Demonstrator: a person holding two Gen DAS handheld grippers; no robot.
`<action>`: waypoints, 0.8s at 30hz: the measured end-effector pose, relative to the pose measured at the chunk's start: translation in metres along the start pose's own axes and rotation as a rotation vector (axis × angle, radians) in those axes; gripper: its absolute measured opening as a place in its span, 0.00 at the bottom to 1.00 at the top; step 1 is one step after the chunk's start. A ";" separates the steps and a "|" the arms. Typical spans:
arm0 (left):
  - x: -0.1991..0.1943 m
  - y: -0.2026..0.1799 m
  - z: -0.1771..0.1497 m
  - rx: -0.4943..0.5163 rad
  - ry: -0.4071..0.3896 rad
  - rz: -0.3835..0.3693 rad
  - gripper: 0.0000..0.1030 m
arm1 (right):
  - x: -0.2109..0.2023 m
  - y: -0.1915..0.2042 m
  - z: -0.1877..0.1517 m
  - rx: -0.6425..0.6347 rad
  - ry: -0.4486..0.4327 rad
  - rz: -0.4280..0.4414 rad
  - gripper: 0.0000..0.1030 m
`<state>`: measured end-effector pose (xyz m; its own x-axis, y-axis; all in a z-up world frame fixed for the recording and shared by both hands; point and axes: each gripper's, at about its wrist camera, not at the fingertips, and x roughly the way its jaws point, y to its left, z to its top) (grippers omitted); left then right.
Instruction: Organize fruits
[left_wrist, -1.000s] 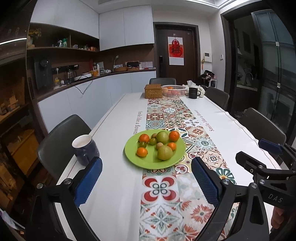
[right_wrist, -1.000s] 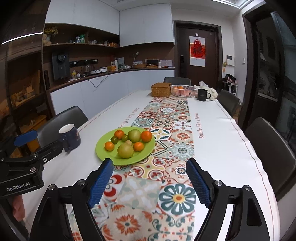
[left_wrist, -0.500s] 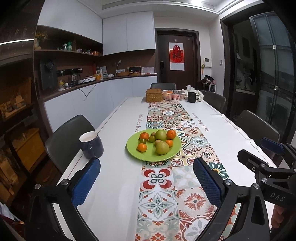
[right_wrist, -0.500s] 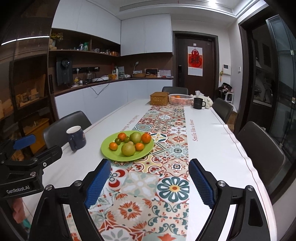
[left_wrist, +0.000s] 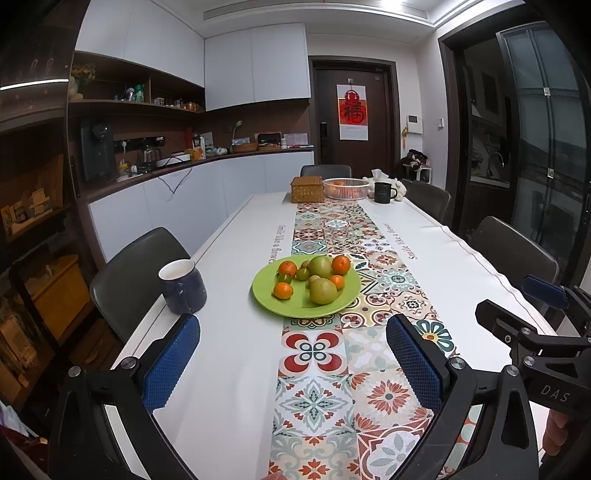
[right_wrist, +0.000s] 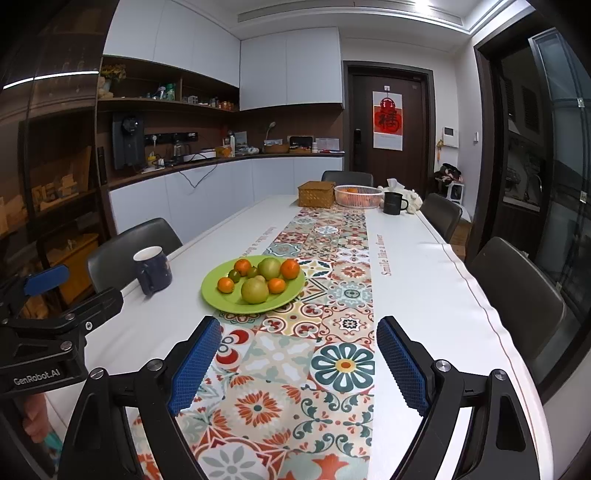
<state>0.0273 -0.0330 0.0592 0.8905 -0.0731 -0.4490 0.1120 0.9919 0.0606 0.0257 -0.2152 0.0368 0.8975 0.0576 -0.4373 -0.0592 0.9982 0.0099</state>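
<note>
Tabletop (left_wrist: 236, 332): long, white-clothed, with a patterned tile-print runner (left_wrist: 325, 369) down the middle; "Smile like a flower" is printed along each runner edge.
Round green plate (right_wrist: 218, 299): set at 12 o'clock from both grippers, near; large green fruits (right_wrist: 255, 290), small oranges (right_wrist: 225, 285) and small green fruits are piled mixed on it.
White wire basket (right_wrist: 358, 195): at the far end, with orange fruit inside.
Stage: mixed fruit fits either sorting under way or a finished gathering.
Left gripper (left_wrist: 291, 365): jaws apart, nothing held.
Right gripper (right_wrist: 299, 365): jaws apart, nothing held.
Writing: "GenRobot.AI" and "DAS" are read on the gripper bodies.
</note>
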 end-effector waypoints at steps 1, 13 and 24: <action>0.000 0.000 0.000 0.000 0.001 0.001 1.00 | 0.000 0.000 0.000 0.000 0.002 0.000 0.84; 0.001 -0.001 -0.002 0.005 0.005 0.003 1.00 | 0.004 -0.001 -0.002 0.005 0.014 0.002 0.84; 0.006 0.000 -0.004 0.008 0.017 0.008 1.00 | 0.004 -0.003 -0.003 0.004 0.017 -0.003 0.84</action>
<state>0.0310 -0.0332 0.0527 0.8839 -0.0633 -0.4635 0.1082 0.9916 0.0710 0.0286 -0.2176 0.0323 0.8901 0.0544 -0.4525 -0.0550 0.9984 0.0119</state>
